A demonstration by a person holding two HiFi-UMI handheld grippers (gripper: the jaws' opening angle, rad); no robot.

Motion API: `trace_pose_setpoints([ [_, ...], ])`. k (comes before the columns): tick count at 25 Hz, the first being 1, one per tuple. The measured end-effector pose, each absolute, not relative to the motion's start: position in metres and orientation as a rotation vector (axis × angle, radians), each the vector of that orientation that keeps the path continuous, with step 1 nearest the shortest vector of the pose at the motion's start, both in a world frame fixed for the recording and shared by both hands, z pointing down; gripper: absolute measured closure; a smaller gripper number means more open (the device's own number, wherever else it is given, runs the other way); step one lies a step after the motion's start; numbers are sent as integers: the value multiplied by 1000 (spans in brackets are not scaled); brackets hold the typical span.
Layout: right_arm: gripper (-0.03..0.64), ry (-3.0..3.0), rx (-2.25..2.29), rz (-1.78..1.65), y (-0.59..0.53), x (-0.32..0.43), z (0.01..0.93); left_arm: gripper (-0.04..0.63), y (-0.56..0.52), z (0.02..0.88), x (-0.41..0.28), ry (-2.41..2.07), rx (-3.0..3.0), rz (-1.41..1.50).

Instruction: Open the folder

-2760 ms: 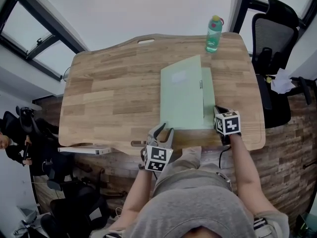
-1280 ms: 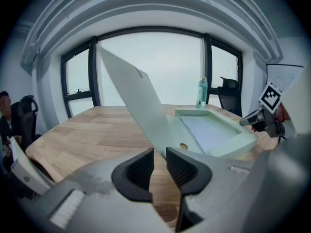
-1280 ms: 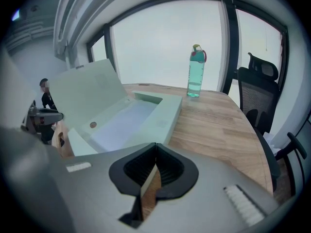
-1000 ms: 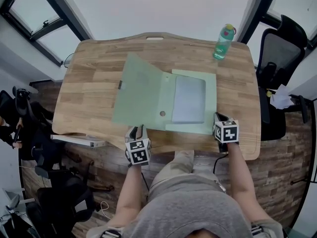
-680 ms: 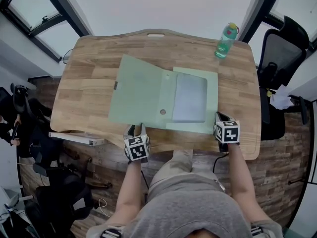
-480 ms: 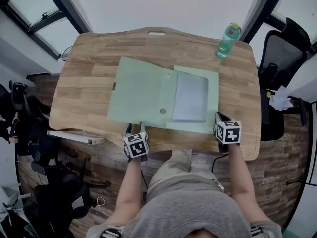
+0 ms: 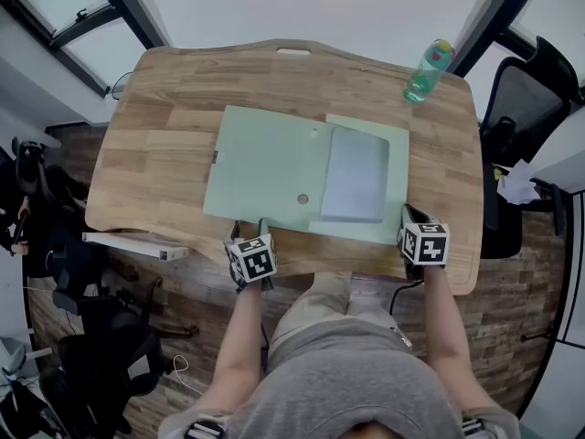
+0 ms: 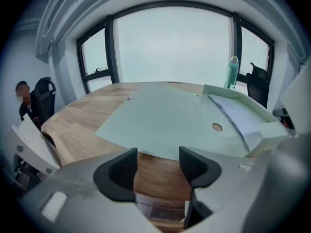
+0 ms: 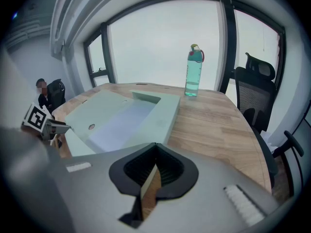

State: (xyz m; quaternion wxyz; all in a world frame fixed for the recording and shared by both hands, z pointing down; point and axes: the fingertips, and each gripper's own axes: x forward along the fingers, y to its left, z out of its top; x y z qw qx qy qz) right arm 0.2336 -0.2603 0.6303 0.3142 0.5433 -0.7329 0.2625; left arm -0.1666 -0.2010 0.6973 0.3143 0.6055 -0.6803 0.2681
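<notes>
Head view.
- Item: pale green folder (image 7: 274, 167), lying open and flat at the centre of the wooden table (image 7: 164, 108). Its front cover is spread toward 9 o'clock, and pale sheets (image 7: 355, 174) sit in the tray half toward 3 o'clock.
- My left gripper (image 7: 248, 230) is at the cover's near edge, 6 o'clock.
- My right gripper (image 7: 407, 214) is at the folder's near corner, 5 o'clock.
- A water bottle (image 7: 427, 69) stands well apart at 1 o'clock.

Left gripper view.
- My fingers are released. The jaws have just been opening, and only bare wood shows between the pads.
- The cover's edge lies just beyond them at 12 o'clock.

Right gripper view.
- My fingers are clenched on a thin pale edge, which I judge to be the folder's corner.

Condition: the opening looks complete.

Hazards:
- With my left hold gone, a stiff spine could spring the cover back up.
- A tug from my right pinch could drag the whole folder toward the near table edge or shift the loose sheets.
- A careless withdrawal could catch the cover's edge on a pad and lift it.
</notes>
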Motion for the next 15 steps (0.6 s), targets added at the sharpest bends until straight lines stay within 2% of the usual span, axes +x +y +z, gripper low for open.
trace_pose_setpoints([
  [15,614,-1929,1449,684,-260,234,630,325,-203,694,-165,-1779,1623,762],
])
